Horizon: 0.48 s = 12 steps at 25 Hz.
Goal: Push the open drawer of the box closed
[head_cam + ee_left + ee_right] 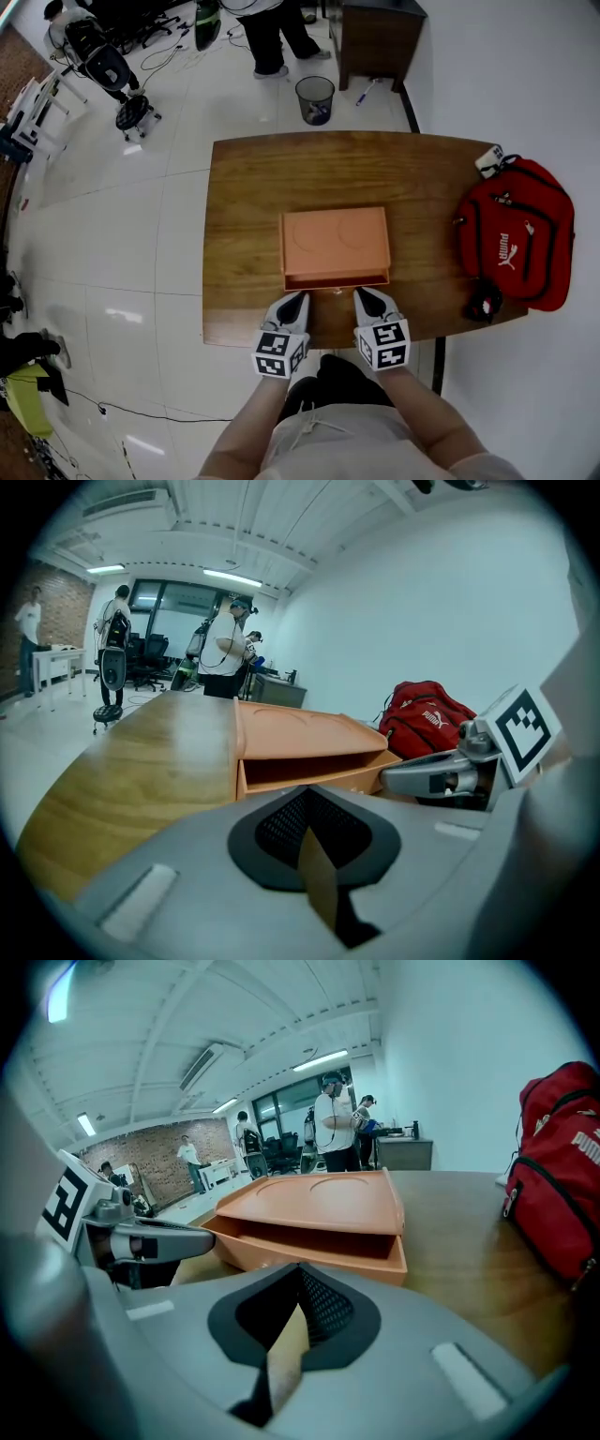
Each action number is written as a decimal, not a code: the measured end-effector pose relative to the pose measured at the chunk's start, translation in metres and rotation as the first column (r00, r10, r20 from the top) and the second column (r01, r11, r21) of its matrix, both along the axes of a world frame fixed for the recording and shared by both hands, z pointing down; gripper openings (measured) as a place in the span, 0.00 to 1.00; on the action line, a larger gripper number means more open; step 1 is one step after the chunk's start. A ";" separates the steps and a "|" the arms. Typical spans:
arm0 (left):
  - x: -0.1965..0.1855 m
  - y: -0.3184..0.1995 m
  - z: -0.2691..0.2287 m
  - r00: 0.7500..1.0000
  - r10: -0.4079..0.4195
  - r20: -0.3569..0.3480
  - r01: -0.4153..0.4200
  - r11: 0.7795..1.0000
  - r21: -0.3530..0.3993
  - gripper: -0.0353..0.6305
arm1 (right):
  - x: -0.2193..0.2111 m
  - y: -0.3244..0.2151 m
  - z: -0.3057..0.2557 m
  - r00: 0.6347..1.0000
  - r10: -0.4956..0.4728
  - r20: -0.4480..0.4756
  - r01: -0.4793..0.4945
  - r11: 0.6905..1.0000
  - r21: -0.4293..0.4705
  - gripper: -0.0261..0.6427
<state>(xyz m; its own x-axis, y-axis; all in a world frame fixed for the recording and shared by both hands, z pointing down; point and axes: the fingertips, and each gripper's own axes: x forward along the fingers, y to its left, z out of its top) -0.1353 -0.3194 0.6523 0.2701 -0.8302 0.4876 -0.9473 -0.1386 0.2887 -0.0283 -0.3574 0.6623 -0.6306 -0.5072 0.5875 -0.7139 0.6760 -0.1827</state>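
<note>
Orange box (335,234) sits mid-table on the wooden table (244,187), long side facing the person. Its drawer (336,279) sticks out a little on the near side, only partly open, w/ a dark slot showing under the lid.

Left gripper (292,305) is just short of the drawer front, twd its left end. Jaws are pressed together to a point w/ nothing between them. Right gripper (370,302) mirrors it twd the right end, also pinched closed and empty. Neither tip looks to be touching the drawer yet, approx a small gap each side.

Handling, my read: the box looks like thin plastic or card, so light & stiff. It'll prob slide on the smooth wood before the drawer seats if shoved hard. No need to grip anything. Closed tips make good pushers. Best contact is the flat front face of the drawer, one tip near each end, pushing level & even so it doesn't skew and jam. Nothing backs the box at the far side, so go slow.

Red backpack (517,234) lies well apart at the right, out of the way.
</note>
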 end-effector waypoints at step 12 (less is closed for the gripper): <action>-0.013 -0.033 0.003 0.999 -0.018 -0.030 0.019 1.000 0.007 0.06 | -0.004 -0.037 0.003 1.000 0.024 -0.011 -0.024 1.000 0.005 0.05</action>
<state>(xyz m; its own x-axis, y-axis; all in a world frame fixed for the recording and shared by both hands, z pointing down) -0.1479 -0.3519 0.6548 0.2689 -0.8389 0.4732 -0.9407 -0.1234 0.3159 -0.0323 -0.3940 0.6654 -0.6118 -0.5251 0.5916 -0.7318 0.6596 -0.1714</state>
